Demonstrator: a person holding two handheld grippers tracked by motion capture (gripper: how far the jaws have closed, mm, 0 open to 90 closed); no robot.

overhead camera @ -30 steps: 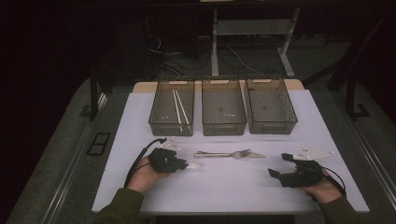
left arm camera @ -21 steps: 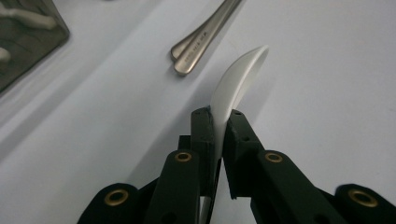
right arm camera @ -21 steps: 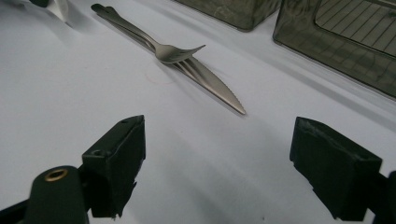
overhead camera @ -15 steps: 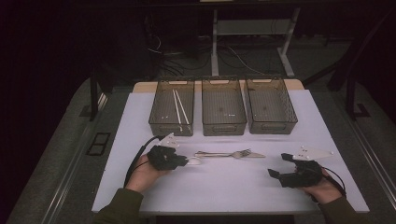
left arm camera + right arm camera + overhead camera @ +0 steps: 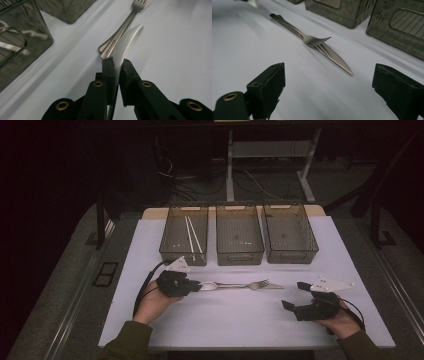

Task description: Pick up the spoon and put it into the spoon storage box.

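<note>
My left gripper (image 5: 199, 285) is shut on the handle of a white spoon (image 5: 206, 286). In the left gripper view the spoon (image 5: 128, 40) stands edge-up between the jaws of that gripper (image 5: 117, 62), with its bowl beside the cutlery handles. A metal fork (image 5: 252, 283) and a knife (image 5: 272, 286) lie together on the white table, the fork (image 5: 312, 40) over the knife (image 5: 334, 60). At the right, my right gripper (image 5: 295, 295) stands open and points at them. Its jaws have just been opening further, and the right gripper view shows nothing between them (image 5: 328, 85).
Three dark see-through bins stand in a row behind the cutlery. The left bin (image 5: 170, 242) holds white chopsticks (image 5: 192, 237). The middle bin (image 5: 239, 252) and the right bin (image 5: 292, 254) stand beside it. The table's edges drop to grey floor on both sides.
The left gripper has shifted slightly toward the bins with the spoon in it. The right hand has stayed put, and its jaws stand a little wider.
</note>
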